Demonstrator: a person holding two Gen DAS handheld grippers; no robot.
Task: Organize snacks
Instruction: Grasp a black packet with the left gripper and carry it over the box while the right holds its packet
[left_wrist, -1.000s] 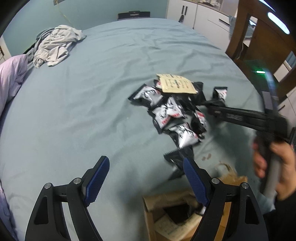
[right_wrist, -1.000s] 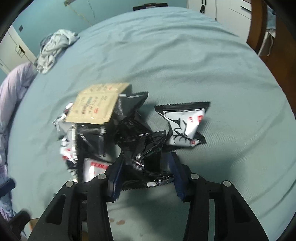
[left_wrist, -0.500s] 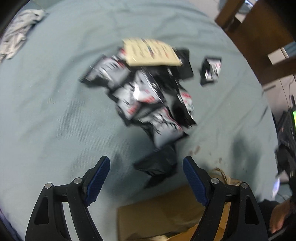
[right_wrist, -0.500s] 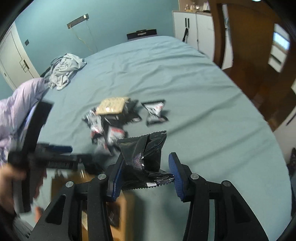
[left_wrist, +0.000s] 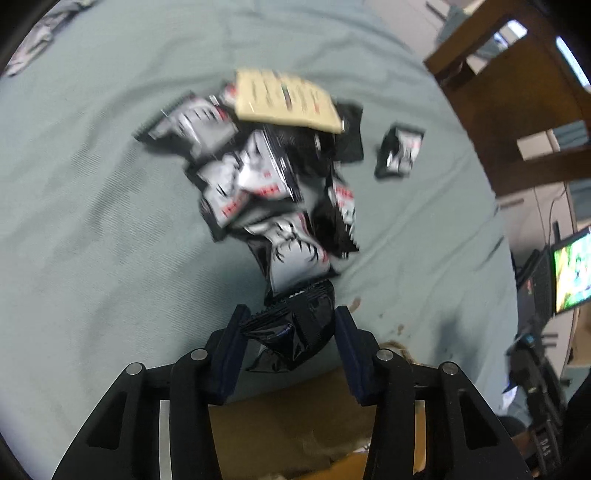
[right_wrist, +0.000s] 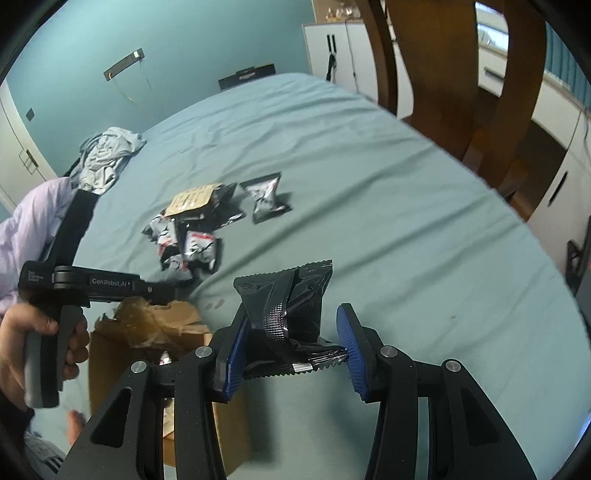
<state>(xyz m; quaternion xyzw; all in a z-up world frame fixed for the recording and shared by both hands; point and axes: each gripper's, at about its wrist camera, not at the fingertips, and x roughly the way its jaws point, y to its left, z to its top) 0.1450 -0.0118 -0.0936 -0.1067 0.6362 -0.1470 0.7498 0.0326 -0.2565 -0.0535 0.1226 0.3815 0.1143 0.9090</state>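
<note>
On the left gripper (right_wrist: 162, 291) body, white lettering "GenRobot.AI".

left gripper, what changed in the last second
The left gripper, open a second ago, dropped toward the pile and closed on a black snack packet. The right gripper lifted its own black packet toward the cardboard box. The pile stayed put.

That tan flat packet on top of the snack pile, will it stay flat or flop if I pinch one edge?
The tan packet lies thin and flat across the black and silver packets, so it probably sags from an edge pinch. It looks light. Resting loosely on crinkly wrappers, it may slide if nudged.
</note>
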